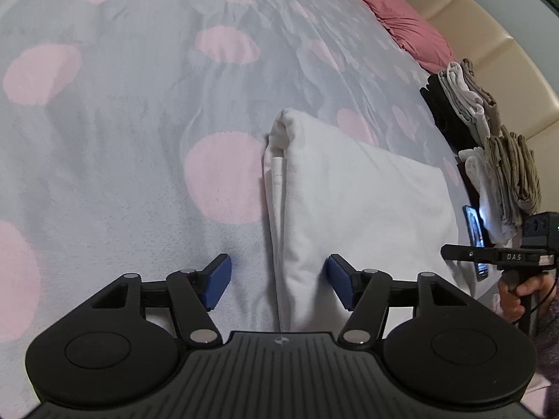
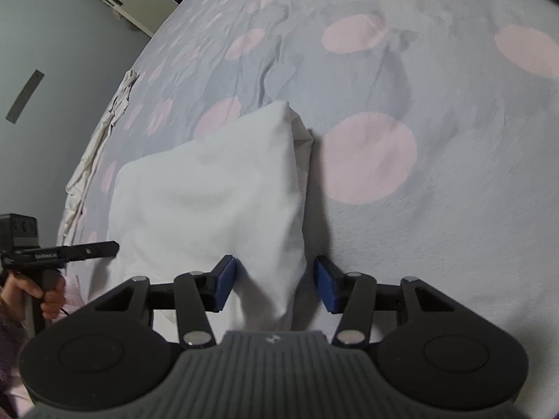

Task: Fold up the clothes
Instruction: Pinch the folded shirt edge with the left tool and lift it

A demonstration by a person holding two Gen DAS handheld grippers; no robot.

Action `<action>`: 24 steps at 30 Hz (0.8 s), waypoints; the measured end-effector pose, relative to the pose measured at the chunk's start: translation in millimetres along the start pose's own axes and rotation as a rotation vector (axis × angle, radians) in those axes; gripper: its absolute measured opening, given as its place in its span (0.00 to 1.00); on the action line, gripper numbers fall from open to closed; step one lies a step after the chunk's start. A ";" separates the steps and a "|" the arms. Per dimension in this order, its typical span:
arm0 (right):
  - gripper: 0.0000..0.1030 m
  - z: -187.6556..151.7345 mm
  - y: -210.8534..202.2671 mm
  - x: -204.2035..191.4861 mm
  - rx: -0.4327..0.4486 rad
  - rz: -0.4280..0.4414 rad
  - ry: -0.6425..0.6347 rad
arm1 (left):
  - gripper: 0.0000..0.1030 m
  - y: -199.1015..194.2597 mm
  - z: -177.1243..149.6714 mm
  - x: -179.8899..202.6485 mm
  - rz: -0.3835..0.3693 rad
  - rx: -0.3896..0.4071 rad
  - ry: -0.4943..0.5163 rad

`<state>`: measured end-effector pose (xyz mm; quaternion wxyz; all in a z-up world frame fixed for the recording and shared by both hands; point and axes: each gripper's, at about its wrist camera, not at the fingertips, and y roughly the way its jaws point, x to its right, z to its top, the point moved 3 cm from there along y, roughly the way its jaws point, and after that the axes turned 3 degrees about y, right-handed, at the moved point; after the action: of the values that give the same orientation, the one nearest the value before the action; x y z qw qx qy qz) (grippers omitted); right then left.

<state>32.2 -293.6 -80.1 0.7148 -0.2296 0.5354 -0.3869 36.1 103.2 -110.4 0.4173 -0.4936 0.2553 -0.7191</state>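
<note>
A folded white garment (image 1: 353, 195) lies on the grey bedspread with pink dots (image 1: 122, 111). My left gripper (image 1: 277, 281) stands open over the garment's near left edge, its blue pads (image 1: 218, 281) on either side of the fold. In the right wrist view the same white garment (image 2: 209, 195) lies flat, and my right gripper (image 2: 274, 284) is open around its near right corner. Nothing is pinched by either one. Each gripper shows in the other's view, held by a hand: the right gripper (image 1: 496, 256) and the left gripper (image 2: 59, 253).
A stack of folded clothes (image 1: 489, 146) in white, grey and black stands at the right by the beige headboard (image 1: 489, 35). A pink pillow (image 1: 401, 21) lies further back. A phone (image 1: 475, 237) lies beside the stack. The bed edge and a grey wall (image 2: 52, 70) are at the left.
</note>
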 end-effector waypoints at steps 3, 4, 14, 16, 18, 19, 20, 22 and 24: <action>0.50 0.9 4.5 1.4 -0.008 0.026 0.012 | 0.59 3.4 2.1 -3.4 -0.022 -0.011 -0.003; 0.49 1.2 5.6 1.8 -0.011 0.034 0.014 | 0.59 4.4 2.8 -4.3 -0.029 -0.013 -0.005; 0.46 3.9 17.5 3.8 -0.040 0.098 0.047 | 0.55 7.0 4.1 -12.0 -0.106 0.001 -0.007; 0.46 3.9 16.8 4.8 -0.041 0.102 0.049 | 0.53 6.5 3.4 -12.8 -0.124 0.011 -0.005; 0.46 3.2 15.7 5.4 -0.040 0.107 0.046 | 0.52 4.8 3.0 -13.3 -0.138 0.013 -0.003; 0.46 2.8 15.0 5.8 -0.038 0.110 0.044 | 0.51 3.8 2.9 -13.8 -0.146 0.011 -0.004; 0.45 2.5 14.3 6.1 -0.037 0.112 0.044 | 0.51 2.7 2.8 -14.9 -0.151 0.003 -0.011; 0.45 1.8 12.8 6.7 -0.036 0.115 0.045 | 0.52 -0.2 2.1 -15.2 -0.150 -0.017 -0.020; 0.45 0.9 11.2 7.1 -0.040 0.116 0.043 | 0.52 -3.5 1.0 -15.6 -0.147 -0.039 -0.025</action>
<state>37.4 -292.7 -92.4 0.7194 -0.2042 0.5709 -0.3388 38.3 118.3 -115.0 0.3567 -0.5280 0.2271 -0.7365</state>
